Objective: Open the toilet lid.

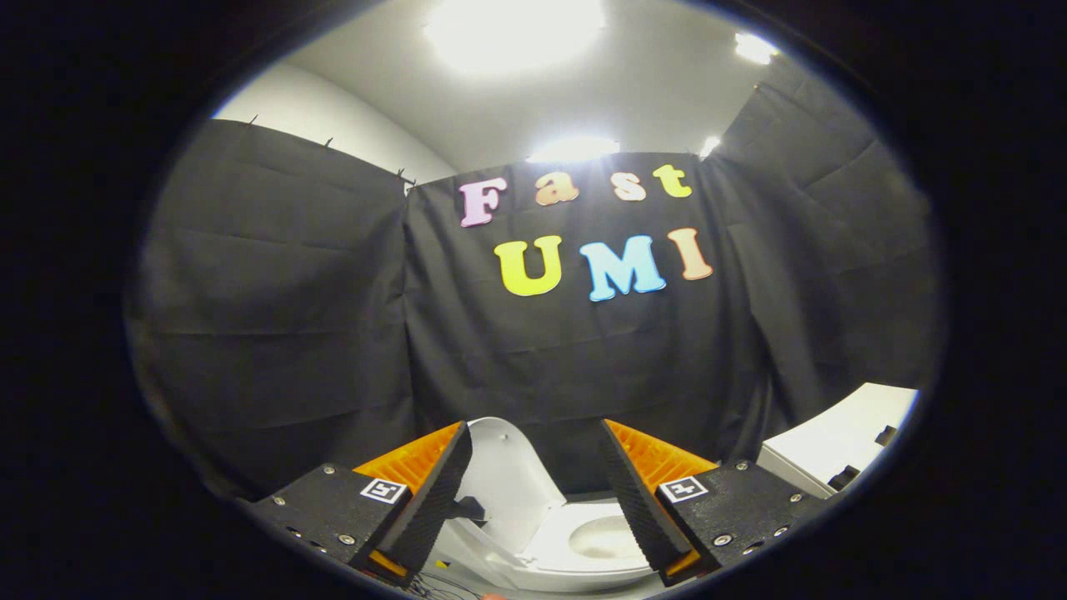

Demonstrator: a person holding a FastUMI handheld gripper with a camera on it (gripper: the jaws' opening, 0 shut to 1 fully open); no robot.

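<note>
1. Tool released: fingers spread wide, nothing between them, touching nothing.
2. Toilet lid stands raised, tilted back toward the black cloth wall, just ahead of the fingers and nearer the left one.
3. Toilet seat and bowl lie exposed below the lid, between the fingers.
4. White unit beside the toilet, beyond the right finger.
</note>
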